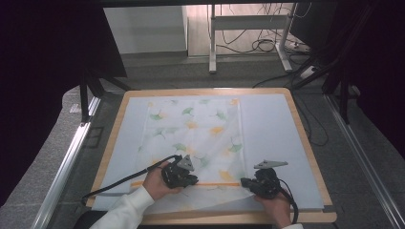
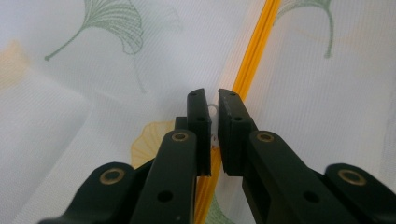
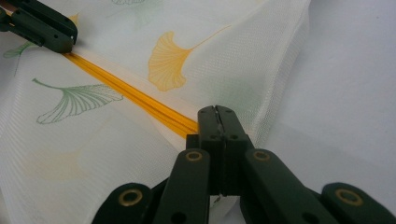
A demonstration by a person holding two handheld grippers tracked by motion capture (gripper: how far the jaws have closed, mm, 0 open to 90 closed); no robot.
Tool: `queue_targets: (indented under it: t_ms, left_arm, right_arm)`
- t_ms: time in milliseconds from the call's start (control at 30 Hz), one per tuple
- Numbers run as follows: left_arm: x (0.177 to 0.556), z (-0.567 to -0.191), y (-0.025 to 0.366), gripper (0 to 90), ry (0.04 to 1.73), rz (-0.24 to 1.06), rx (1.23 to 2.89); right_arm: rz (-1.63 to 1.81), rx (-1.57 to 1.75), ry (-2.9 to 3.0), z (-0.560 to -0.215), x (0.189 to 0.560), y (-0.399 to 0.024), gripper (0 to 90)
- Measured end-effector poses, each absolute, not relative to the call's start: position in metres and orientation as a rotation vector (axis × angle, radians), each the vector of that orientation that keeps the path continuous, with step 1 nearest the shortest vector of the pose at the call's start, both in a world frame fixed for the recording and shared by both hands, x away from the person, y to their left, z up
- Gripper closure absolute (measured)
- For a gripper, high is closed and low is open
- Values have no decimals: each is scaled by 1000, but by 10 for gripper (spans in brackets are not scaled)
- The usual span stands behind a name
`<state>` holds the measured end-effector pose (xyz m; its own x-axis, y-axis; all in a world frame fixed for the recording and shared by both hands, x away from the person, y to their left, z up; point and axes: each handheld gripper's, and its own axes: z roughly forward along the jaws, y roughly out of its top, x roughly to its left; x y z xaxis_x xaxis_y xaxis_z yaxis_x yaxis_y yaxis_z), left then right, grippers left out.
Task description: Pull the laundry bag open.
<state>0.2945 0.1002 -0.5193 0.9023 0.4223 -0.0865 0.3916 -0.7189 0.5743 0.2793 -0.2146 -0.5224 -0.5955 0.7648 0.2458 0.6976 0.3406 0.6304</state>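
**A:** What are they working on there?

**B:** A white mesh bag [image 1: 193, 138] printed with ginkgo leaves, lying flat on the pale mat of the table [image 1: 272, 129]. An orange zipper [image 1: 215, 183] runs across its near end, at about six o'clock on the bag.

**A:** And the two claws?

**B:** The left gripper [image 1: 188, 180] sits on the zipper line with its jaws drawn nearly together. A small pale ring shows between them, which I take for the zipper pull [image 2: 213, 111], though it's too small to be sure. The right gripper [image 1: 246, 182] is clenched on the bag's mesh at the zipper's end, at three o'clock from the left one.

**A:** So one anchors, one pulls?

**B:** That's my reading. To do it well, the right should hold that corner down and taut, so the track stays straight. The left should draw the pull along the orange line itself, low and level, not lifting. If the mesh bunches ahead of the slider, it will likely jam.
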Motion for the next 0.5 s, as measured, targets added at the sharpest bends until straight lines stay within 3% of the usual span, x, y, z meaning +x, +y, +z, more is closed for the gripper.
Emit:
queue_targets:
  t_ms: [500]
  left_arm:
    - [288, -520, 130, 850, 621, 70, 2454]
  right_arm:
    - [1099, 1369, 2495, -522, 279, -215, 898]
